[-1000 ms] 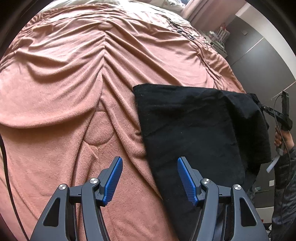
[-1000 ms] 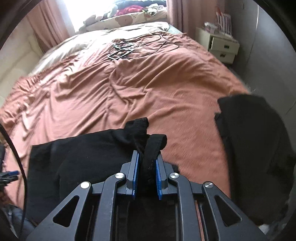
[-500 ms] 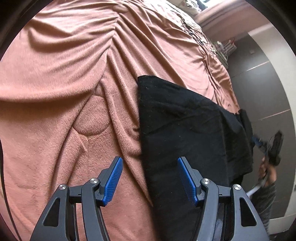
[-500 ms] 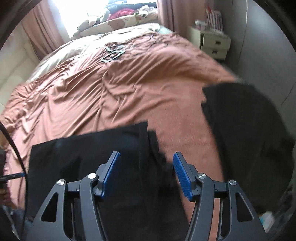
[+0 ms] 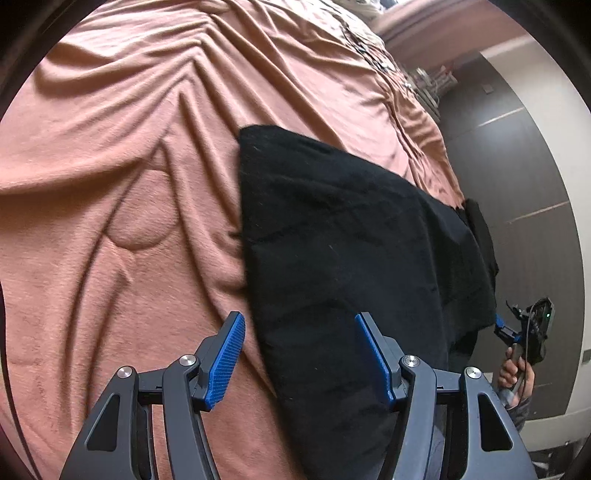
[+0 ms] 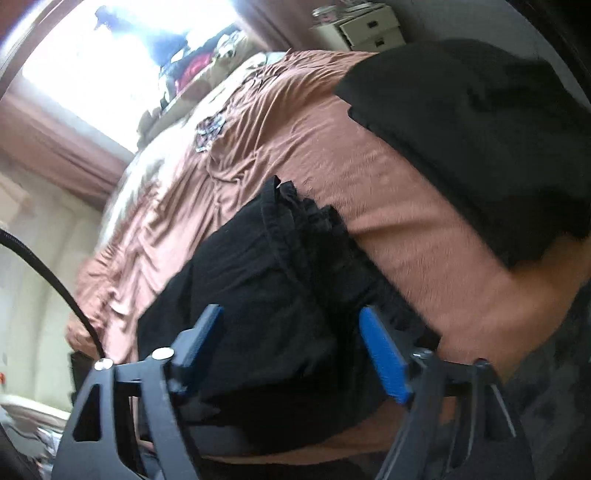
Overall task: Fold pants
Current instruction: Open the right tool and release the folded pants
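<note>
The black pants (image 5: 351,236) lie folded flat on a salmon-pink bedspread (image 5: 129,184). My left gripper (image 5: 299,325) is open and hovers over their near left edge, with nothing between its blue pads. In the right wrist view the same pants (image 6: 266,291) show a gathered waistband end near the bed's edge. My right gripper (image 6: 291,325) has its jaws opening wide just above that end, and no cloth is pinched between them. The right gripper (image 5: 517,332) and the hand holding it also appear at the far right of the left wrist view.
A second folded black garment (image 6: 480,140) lies on the bed's right corner. A white drawer unit (image 6: 362,26) stands beyond the bed by the dark wall. Cables (image 6: 208,129) lie further up the bedspread. Pillows and clothes pile under a bright window (image 6: 110,55).
My right gripper let go of the pants' waistband, opened wide, and swung back toward the bed's edge while rolling. The left gripper tilted but stayed in place, still open.
</note>
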`<action>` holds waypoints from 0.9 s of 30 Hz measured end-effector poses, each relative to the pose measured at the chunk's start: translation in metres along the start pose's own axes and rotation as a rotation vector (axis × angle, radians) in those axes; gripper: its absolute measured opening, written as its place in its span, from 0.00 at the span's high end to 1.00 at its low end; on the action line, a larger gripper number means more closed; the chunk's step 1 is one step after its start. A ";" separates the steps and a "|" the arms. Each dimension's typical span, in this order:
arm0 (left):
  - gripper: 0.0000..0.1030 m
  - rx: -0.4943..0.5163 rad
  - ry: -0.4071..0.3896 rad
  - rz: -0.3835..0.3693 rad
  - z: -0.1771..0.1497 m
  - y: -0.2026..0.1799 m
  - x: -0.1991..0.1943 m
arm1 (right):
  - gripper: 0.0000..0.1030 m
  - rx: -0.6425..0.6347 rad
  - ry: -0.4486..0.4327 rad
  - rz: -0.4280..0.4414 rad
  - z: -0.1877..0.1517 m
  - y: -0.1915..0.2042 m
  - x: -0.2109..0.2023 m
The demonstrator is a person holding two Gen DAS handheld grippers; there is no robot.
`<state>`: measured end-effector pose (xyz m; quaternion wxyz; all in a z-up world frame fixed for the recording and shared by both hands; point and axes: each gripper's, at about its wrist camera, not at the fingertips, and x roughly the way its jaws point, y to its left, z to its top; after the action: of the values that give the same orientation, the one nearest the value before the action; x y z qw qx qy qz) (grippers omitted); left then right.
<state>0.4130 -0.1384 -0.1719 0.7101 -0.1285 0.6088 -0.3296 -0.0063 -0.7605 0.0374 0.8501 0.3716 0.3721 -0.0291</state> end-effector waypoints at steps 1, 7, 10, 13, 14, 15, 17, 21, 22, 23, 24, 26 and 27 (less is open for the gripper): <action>0.38 0.000 0.004 -0.001 0.000 0.000 0.002 | 0.22 0.024 -0.002 0.034 -0.007 -0.003 -0.002; 0.38 0.001 0.021 -0.007 -0.004 -0.001 0.013 | 0.22 0.164 0.028 0.168 -0.040 -0.029 0.022; 0.38 0.021 0.029 0.008 -0.007 -0.004 0.017 | 0.22 0.229 0.026 0.243 -0.048 -0.039 0.035; 0.38 0.022 0.034 0.011 -0.007 -0.006 0.021 | 0.22 0.273 0.031 0.287 -0.053 -0.043 0.050; 0.38 0.020 0.033 0.012 -0.007 -0.006 0.022 | 0.22 0.294 0.042 0.321 -0.054 -0.043 0.056; 0.38 0.018 0.032 0.011 -0.007 -0.005 0.022 | 0.22 0.310 0.051 0.354 -0.055 -0.042 0.061; 0.38 0.014 0.030 0.010 -0.008 -0.004 0.024 | 0.22 0.317 0.047 0.371 -0.054 -0.040 0.067; 0.38 0.012 0.025 0.010 -0.009 -0.004 0.025 | 0.28 0.367 -0.004 0.343 -0.045 -0.056 0.076; 0.38 0.013 0.024 0.010 -0.009 -0.004 0.025 | 0.32 0.376 -0.030 0.325 -0.042 -0.062 0.075; 0.38 0.014 0.023 0.011 -0.010 -0.004 0.024 | 0.40 0.384 -0.053 0.311 -0.039 -0.068 0.072; 0.38 0.016 0.023 0.013 -0.010 -0.004 0.024 | 0.46 0.397 -0.083 0.299 -0.035 -0.076 0.069; 0.38 0.017 0.023 0.016 -0.010 -0.004 0.024 | 0.53 0.408 -0.108 0.290 -0.029 -0.086 0.066; 0.38 0.016 0.023 0.018 -0.009 -0.005 0.025 | 0.60 0.410 -0.110 0.283 -0.025 -0.090 0.066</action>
<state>0.4035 -0.1554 -0.1905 0.7069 -0.1134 0.6154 -0.3296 -0.0031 -0.7946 -0.0721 0.7716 0.5823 0.2559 -0.0046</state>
